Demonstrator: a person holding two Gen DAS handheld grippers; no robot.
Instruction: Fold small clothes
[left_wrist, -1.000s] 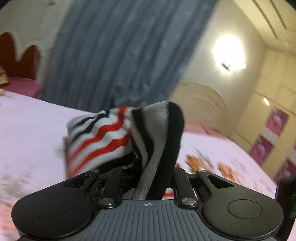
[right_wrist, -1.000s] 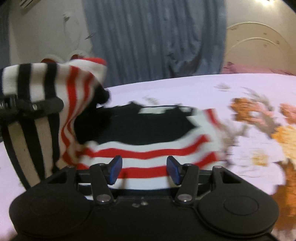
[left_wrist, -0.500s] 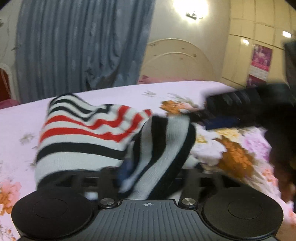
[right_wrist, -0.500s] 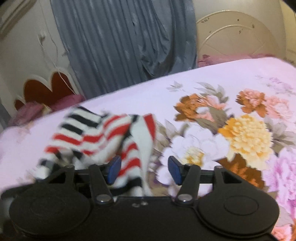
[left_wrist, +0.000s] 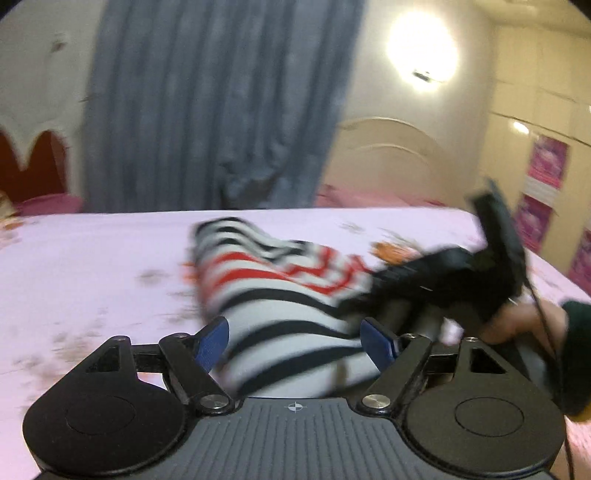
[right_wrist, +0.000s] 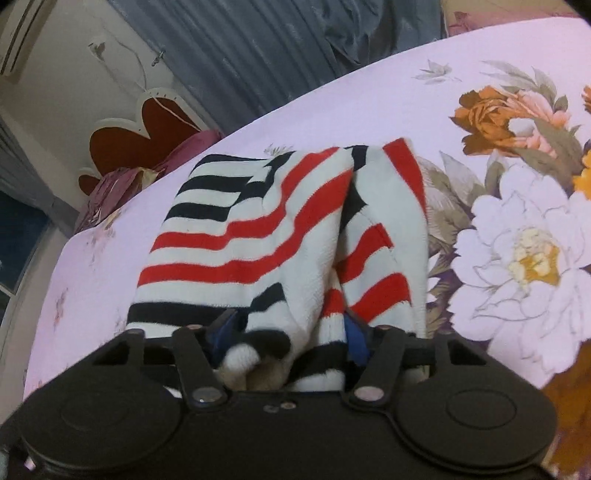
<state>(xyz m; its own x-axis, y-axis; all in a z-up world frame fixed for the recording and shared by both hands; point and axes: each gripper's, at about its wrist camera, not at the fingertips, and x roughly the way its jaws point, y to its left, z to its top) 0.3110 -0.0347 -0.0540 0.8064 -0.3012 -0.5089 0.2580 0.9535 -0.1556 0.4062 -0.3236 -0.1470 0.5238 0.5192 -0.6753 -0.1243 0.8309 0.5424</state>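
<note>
The left gripper is standing spread, having just been opening off the striped sweater lying ahead on the floral bedsheet, while the right gripper, jaws just closing, is pinching its near hem, probably for the next fold.

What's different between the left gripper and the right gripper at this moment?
The left gripper has its fingers wide, just been opening; the striped garment lies between them unpressed. The right gripper has its fingers closer, just been closing, and they pinch a bunch of that garment. Both are black with blue pads, over the floral bedsheet.
</note>
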